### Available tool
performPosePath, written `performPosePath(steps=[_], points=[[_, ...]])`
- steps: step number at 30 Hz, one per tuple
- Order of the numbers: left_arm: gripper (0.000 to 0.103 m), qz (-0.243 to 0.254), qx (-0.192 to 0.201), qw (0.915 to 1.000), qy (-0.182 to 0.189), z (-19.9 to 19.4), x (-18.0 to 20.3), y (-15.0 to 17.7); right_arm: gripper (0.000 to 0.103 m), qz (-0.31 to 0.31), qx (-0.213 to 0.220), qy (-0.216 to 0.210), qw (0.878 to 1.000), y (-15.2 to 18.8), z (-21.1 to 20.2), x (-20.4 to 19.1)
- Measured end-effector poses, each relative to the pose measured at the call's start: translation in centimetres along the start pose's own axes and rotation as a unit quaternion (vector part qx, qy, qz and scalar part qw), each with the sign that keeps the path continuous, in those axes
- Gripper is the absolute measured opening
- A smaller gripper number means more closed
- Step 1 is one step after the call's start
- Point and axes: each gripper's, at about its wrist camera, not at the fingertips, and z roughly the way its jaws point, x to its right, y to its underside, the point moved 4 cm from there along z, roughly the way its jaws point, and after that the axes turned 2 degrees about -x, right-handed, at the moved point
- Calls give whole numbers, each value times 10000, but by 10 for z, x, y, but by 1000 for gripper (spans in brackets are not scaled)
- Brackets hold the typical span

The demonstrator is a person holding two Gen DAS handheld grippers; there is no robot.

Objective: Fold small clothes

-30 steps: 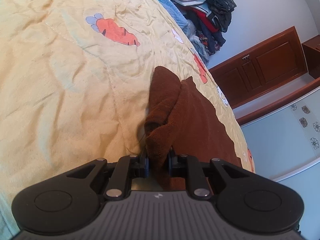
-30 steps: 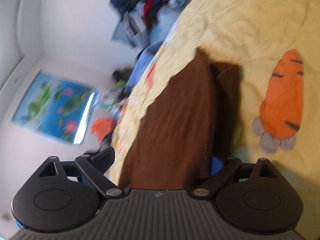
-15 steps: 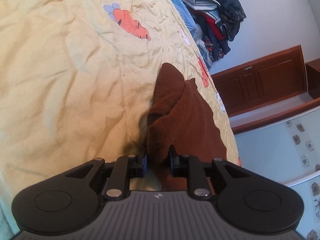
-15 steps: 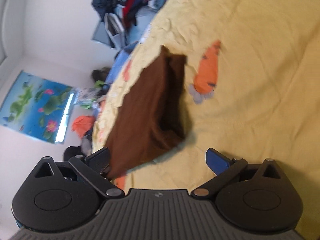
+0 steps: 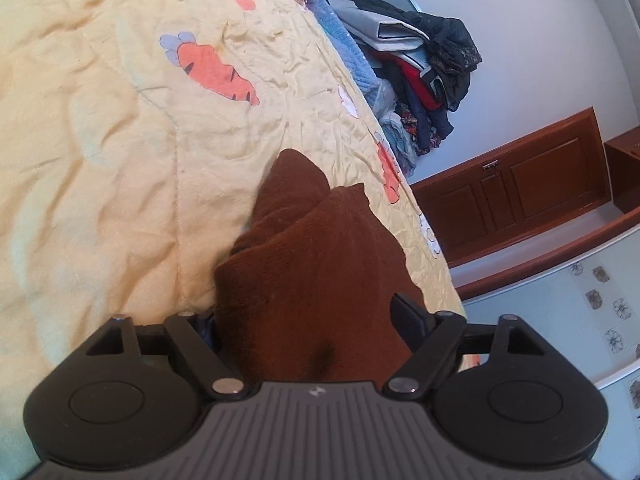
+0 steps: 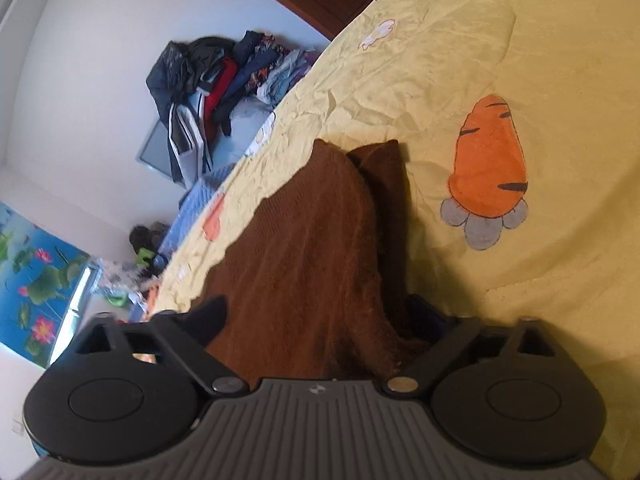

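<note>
A small brown knitted garment [image 5: 316, 264] lies folded lengthwise on the yellow carrot-print bedspread [image 5: 100, 160]. My left gripper [image 5: 308, 316] is open, its jaws wide apart on either side of the near end of the cloth, which lies loose between them. In the right wrist view the same brown garment [image 6: 304, 248] runs away from the camera. My right gripper [image 6: 320, 316] is open too, with the cloth bunched between its spread jaws and covering the inner faces of the fingers.
A pile of dark and coloured clothes [image 5: 416, 64] is heaped at the far side of the bed, and it shows in the right wrist view [image 6: 216, 80]. A wooden cabinet [image 5: 512, 196] stands by the wall. The bed edge [image 5: 432, 248] runs just beside the garment.
My left gripper was shut on the brown cloth and has opened, letting it drop loose. My right gripper stayed open and moved back down over the near end of the garment.
</note>
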Motion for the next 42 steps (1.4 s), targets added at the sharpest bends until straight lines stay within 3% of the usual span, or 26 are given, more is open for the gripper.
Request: performPosePath(steps=[1, 2, 3, 4, 9, 13, 16, 19, 20, 21, 23, 24, 26, 27, 28, 29, 31, 34, 35, 38, 39, 40, 41, 42], points=[[48, 95, 4, 9999, -124, 1, -1, 1, 60, 11, 5, 93, 10000, 0, 0, 3], [37, 166, -36, 9995, -261, 3, -4, 1, 32, 82, -43, 171, 9998, -1, 2, 8], [21, 178, -66, 9991, -373, 5, -6, 1, 25, 190, -94, 179, 9996, -2, 5, 12], [15, 150, -115, 9991, -387, 6, -10, -1, 25, 320, -72, 7, 9995, -2, 6, 19], [9, 688, -158, 9970, -324, -9, 4, -1, 22, 342, 64, -339, 9988, 2, -5, 17], [8, 1192, -370, 9922, -56, -58, 14, 10, 21, -9, 82, -644, 9979, 8, -35, 1], [8, 1515, -692, 9860, -66, -109, -10, 33, 21, -179, -152, -818, 9964, 24, -75, 4], [10, 1826, -982, 9780, -236, -148, -53, 62, 21, -312, -480, -655, 9962, 58, -119, 24], [11, 1825, -1124, 9763, -288, -157, -69, 70, 23, -243, -639, -586, 9959, 71, -128, 33], [11, 1706, -1205, 9775, -294, -167, -81, 74, 32, -201, -807, -506, 9952, 84, -135, 41], [16, 1299, -1223, 9840, 6, -190, -95, 68, 51, -68, -823, -395, 9958, 96, -150, 51], [16, 1239, -1207, 9849, 77, -199, -94, 59, 73, 15, -682, -498, 9964, 93, -160, 52], [24, 1341, -865, 9870, 203, -215, -79, 35, 97, 6, -150, -498, 9986, 67, -177, 48], [44, 1461, -544, 9875, 217, -219, -68, 22, 101, -156, 115, -556, 9983, 52, -182, 41], [78, 1633, -218, 9862, 178, -219, -54, 10, 100, -375, 286, -608, 9970, 36, -182, 32], [90, 1874, 115, 9822, 83, -214, -39, 0, 100, -603, 338, -577, 9959, 21, -176, 22], [91, 2467, 547, 9673, -220, -184, -5, -13, 98, -1101, 201, -483, 9925, -8, -145, 0], [90, 2875, 85, 9559, -596, -103, 30, -19, 91, -1567, -364, -292, 9866, -32, -78, -25], [87, 2946, -155, 9532, -660, -77, 35, -17, 87, -1654, -579, -199, 9843, -35, -54, -30], [57, 2945, -1037, 9426, -1186, -2, 35, -9, 74, -2014, -1137, 326, 9723, -30, 3, -37], [42, 2938, -1137, 9402, -1296, 11, 35, -7, 63, -2147, -1247, 400, 9679, -20, 11, -38], [29, 3201, -912, 9333, -1348, 12, 36, -1, 53, -2257, -1313, 360, 9646, -13, 19, -40], [13, 3373, -948, 9264, -1380, 16, 39, 3, 28, -2340, -1399, 293, 9617, -5, 24, -41], [3, 3398, -863, 9258, -1415, 15, 41, 4, 20, -2421, -1471, 240, 9587, 1, 26, -43]])
